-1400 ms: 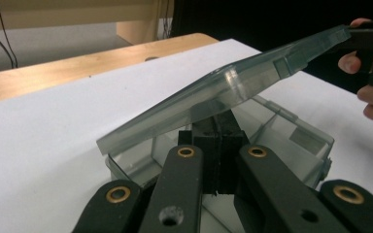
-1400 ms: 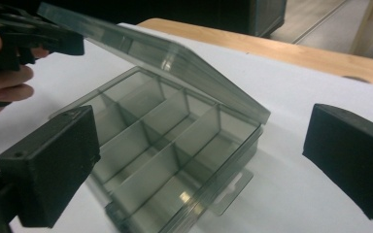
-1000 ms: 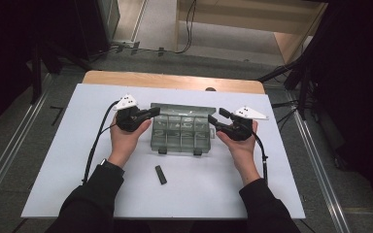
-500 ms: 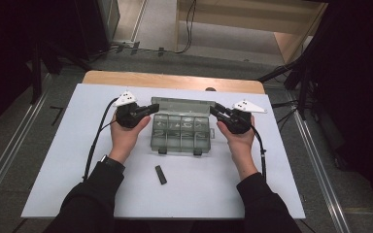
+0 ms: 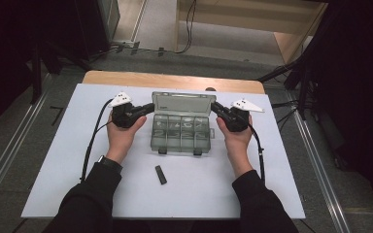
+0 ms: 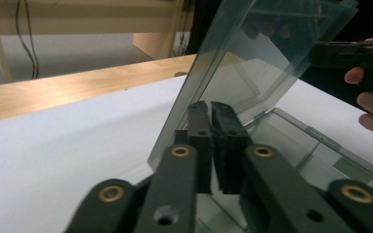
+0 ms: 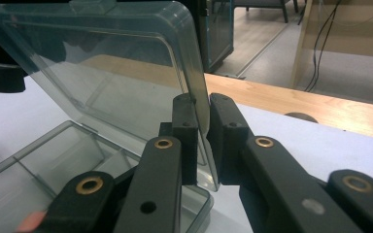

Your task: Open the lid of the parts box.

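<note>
High view: a clear grey plastic compartment box [image 5: 180,131] sits near the middle of the white surface [image 5: 68,160], with its lid [image 5: 183,103] raised on the far side. A small black bar-shaped item [image 5: 161,174] lies on the surface just in front of the box, apart from it. A pale label shows near the lid's upper left corner, too small to read; no other writing or brand can be made out.

The left gripper [image 5: 148,108] reaches the lid's left edge, the right gripper [image 5: 214,108] its right edge, each held by a hand [image 5: 121,138] resting beside the box.

Left gripper view: the fingers [image 6: 229,141] stand almost together, and the lid's side edge [image 6: 252,63] runs down into them, though whether they pinch it is hard to say.

Right gripper view: the fingers [image 7: 184,136] have just been closing and now press on the lid's edge [image 7: 126,77], which sits between them. The open compartments lie below, to the left.
</note>
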`<action>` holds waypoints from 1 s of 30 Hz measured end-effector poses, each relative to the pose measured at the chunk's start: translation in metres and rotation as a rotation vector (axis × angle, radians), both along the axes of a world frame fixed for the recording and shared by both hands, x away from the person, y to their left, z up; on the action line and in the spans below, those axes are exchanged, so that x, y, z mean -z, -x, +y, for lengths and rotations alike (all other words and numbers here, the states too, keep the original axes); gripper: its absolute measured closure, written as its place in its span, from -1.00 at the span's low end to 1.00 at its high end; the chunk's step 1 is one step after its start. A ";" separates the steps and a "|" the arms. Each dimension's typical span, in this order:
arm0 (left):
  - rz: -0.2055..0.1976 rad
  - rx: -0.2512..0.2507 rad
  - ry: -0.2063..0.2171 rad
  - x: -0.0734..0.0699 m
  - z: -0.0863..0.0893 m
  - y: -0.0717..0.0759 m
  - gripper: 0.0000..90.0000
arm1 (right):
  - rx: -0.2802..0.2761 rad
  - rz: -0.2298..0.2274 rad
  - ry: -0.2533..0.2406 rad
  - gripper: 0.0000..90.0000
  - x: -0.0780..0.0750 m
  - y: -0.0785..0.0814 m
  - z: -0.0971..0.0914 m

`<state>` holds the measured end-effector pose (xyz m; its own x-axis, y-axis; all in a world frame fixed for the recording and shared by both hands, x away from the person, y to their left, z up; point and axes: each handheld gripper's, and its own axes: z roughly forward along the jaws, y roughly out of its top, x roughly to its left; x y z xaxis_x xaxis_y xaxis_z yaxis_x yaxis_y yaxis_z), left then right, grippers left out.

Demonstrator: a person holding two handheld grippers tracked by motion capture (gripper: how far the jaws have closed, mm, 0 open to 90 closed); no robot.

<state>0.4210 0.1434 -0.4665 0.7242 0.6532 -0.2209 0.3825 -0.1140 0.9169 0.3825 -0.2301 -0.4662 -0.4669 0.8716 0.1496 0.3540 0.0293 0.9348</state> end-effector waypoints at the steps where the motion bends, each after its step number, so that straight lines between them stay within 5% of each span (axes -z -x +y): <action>1: 0.013 -0.003 0.003 0.002 0.001 -0.002 0.80 | 0.002 -0.002 0.005 0.80 -0.001 -0.001 0.000; 13: 0.135 -0.072 0.034 0.026 -0.003 -0.024 0.55 | 0.013 0.034 -0.021 0.82 -0.003 -0.018 -0.001; 26: 0.117 -0.080 0.019 0.031 -0.010 -0.036 0.73 | 0.022 0.097 -0.045 0.84 -0.003 -0.043 -0.003; 30: 0.088 -0.097 -0.015 0.031 -0.013 -0.036 0.80 | 0.021 0.115 -0.052 0.84 -0.002 -0.049 -0.004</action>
<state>0.4567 0.1302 -0.4979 0.6359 0.7228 -0.2707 0.4711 -0.0857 0.8779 0.4313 -0.2340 -0.4638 -0.4261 0.8707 0.2458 0.4586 -0.0263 0.8883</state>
